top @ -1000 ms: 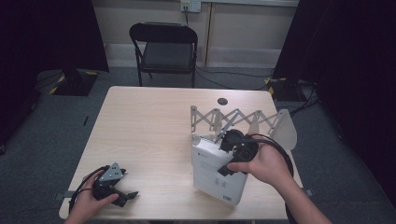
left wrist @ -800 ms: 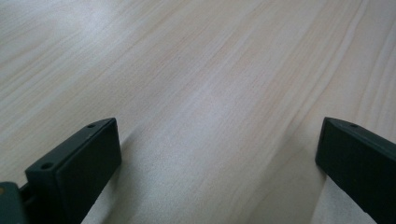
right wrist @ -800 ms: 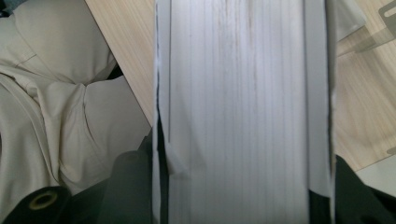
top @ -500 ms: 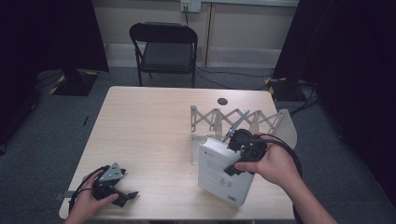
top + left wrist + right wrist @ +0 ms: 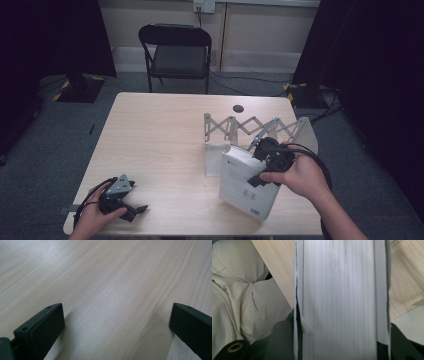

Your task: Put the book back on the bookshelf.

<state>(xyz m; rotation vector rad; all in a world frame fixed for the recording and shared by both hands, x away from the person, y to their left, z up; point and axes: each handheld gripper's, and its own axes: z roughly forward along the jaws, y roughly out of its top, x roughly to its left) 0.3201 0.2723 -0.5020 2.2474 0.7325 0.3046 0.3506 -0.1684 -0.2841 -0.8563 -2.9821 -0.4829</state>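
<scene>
- Lower right of the high view: my right claw (image 5: 261, 177) is clamped on a thick white book (image 5: 245, 187), one jaw on each cover, gripping it at its upper right edge.
- The book is tilted, its front cover facing up and toward the left of the frame, its lower corner near the front edge of the table (image 5: 165, 130).
- In the right gripper view, the book's page edges (image 5: 342, 290) run up the middle of the frame as a broad pale band, with my two black jaws pressed against the covers at bottom left and bottom right.
- Left of the book in that view, I see light cloth, my own clothing (image 5: 239, 297), beyond the table edge.
- Just behind the book in the high view stands a white folding rack (image 5: 252, 129) with a zigzag lattice, stretched across the right half of the table; a white end panel of it stands just left of the book.
- At the lower left of the high view, my left claw (image 5: 134, 209) rests on the table near the front left corner, well apart from the book.
- In the left gripper view, its jaws stand wide apart at the bottom corners, with bare wood between them.
- At the top centre of the high view, a black folding chair (image 5: 175, 55) stands beyond the table.
</scene>
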